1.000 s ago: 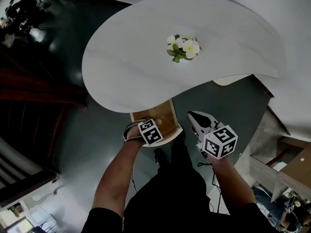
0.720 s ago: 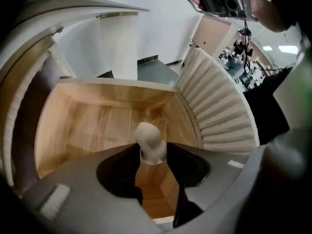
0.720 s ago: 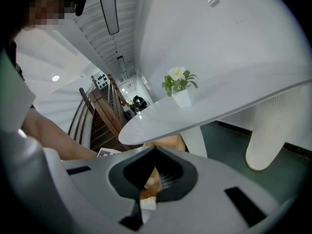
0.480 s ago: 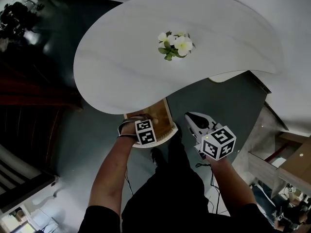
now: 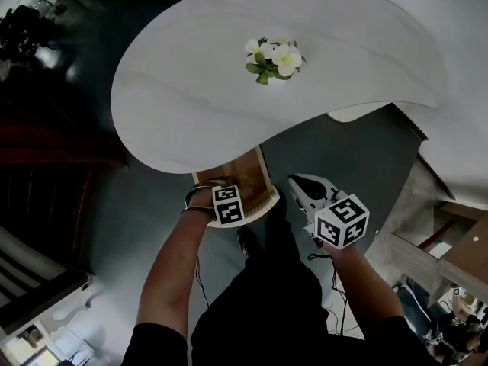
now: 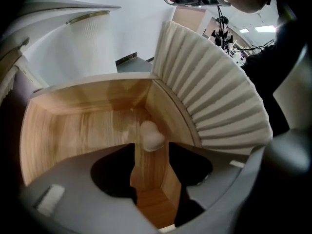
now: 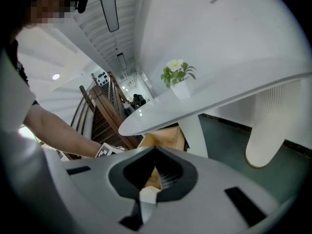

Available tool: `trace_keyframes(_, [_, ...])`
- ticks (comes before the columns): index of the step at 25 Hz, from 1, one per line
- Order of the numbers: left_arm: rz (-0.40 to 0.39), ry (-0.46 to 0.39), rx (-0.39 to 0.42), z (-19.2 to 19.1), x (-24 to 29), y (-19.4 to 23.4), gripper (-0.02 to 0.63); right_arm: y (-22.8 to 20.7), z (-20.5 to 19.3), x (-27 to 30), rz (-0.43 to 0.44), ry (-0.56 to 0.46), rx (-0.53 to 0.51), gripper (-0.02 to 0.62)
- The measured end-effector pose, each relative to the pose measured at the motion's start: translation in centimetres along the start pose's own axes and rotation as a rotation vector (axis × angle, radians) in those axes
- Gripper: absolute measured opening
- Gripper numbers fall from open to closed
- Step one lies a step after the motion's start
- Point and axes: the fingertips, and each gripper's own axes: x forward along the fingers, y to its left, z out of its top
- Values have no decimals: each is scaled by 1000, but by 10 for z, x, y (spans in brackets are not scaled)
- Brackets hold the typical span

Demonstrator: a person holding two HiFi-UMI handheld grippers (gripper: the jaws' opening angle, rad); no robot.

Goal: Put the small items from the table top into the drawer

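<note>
Spreading wider than a second ago, the left gripper (image 6: 151, 150) is hovering over the drawer (image 6: 78, 126), a pale lump (image 6: 150, 134) lying inside at mid-frame; the right gripper (image 7: 155, 155) is pinching a white piece (image 7: 146, 195).

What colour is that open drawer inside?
The drawer is light brown wood, clearest in the left gripper view.

Pale item (image 6: 151, 136) in drawer (image 6: 73, 126) blurred, drawer half under table (image 5: 191, 90)
</note>
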Motion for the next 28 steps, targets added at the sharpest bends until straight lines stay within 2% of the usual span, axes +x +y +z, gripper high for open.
trace_keyframes(5, [57,-21,-11,1,-8,10,206,3,-3,3,3,-7,-2,9])
trace_keyframes(13, [152,-140,-185,-5,-55,16,206,28,10,-5,-1,-13,-41,11])
trace_keyframes(19, [232,-271,-319,-15,-109,9,206,64,24,-20,-11,-23,-72,10])
trace_keyframes(23, [313,-396,-415,-20,-155,7,204,90,40,-34,-23,-45,-118,10])
trace_keyframes(28, [399,-557,-502,-30,-216,-16,192,134,56,-59,-46,-75,-168,9])
